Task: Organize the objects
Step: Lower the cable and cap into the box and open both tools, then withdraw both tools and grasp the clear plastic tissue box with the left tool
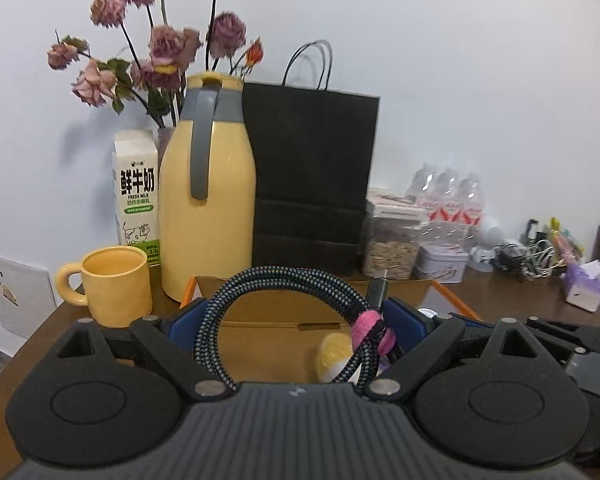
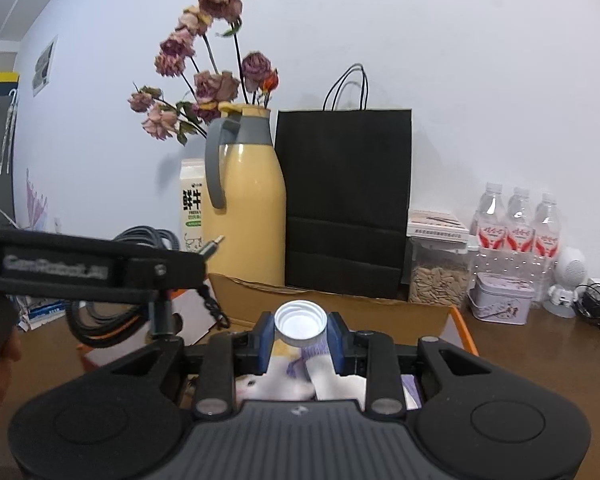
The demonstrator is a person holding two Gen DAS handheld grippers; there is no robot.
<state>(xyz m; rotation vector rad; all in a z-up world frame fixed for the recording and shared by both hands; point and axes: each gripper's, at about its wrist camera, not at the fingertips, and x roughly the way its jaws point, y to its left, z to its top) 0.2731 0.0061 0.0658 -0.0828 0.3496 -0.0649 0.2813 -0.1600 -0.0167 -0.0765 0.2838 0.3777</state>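
Both loads carried over box [image 1: 260, 316]: left gripper [image 1: 300, 320] pinching cable [image 1: 236, 300], right gripper [image 2: 300, 338] pinching bottle [image 2: 300, 322]. Next: lower, release inside.

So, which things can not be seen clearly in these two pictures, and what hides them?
- Left wrist view: the yellow and white thing in the cardboard box is half hidden behind the coiled cable held by the left gripper.
- Right wrist view: below its white cap, the small bottle's label is blurred and hidden between the right gripper's fingers.
- Both views: the vase is hidden behind the yellow jug.
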